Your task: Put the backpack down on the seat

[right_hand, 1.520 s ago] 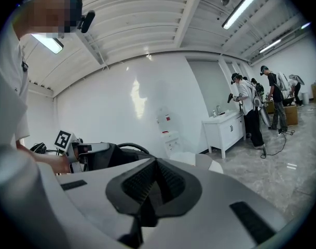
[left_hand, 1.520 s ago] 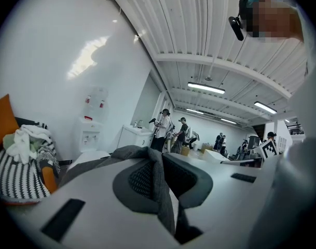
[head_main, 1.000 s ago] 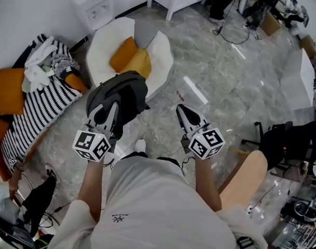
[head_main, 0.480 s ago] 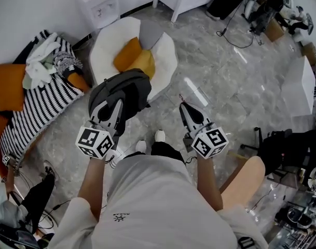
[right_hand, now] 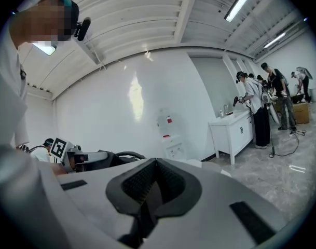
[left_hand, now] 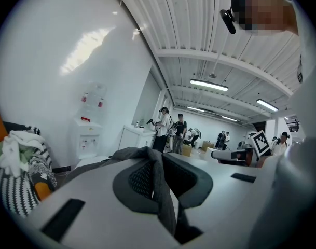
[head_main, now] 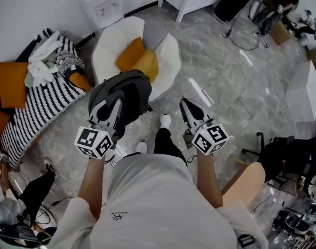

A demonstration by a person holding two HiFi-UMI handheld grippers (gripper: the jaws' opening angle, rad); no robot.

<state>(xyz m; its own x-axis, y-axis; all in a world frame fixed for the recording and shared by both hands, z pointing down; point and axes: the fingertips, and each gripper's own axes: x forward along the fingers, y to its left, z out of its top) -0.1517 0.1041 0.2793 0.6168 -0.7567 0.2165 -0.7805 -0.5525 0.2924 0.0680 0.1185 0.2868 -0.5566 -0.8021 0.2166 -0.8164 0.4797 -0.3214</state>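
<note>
Facing a white round seat (head_main: 105,48) with orange cushions (head_main: 132,56), dark grey backpack (head_main: 131,90) hanging in the air near its front edge, left gripper (head_main: 114,104) pinching its strap (left_hand: 159,185), right gripper (head_main: 188,104) pressed together, empty.

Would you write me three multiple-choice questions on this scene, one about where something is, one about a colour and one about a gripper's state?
1. Where is the backpack?
A. on the chair
B. hanging from the left gripper
C. on the floor

2. What colour is the backpack?
A. red
B. dark grey
C. white

3. How is the right gripper?
A. shut and empty
B. wide open
C. shut on the backpack

Key: 1 B, its strap is clamped in that gripper and it hangs over the floor, short of the chair; 2 B, it is dark grey all over; 3 A, it is closed with nothing in it.
</note>
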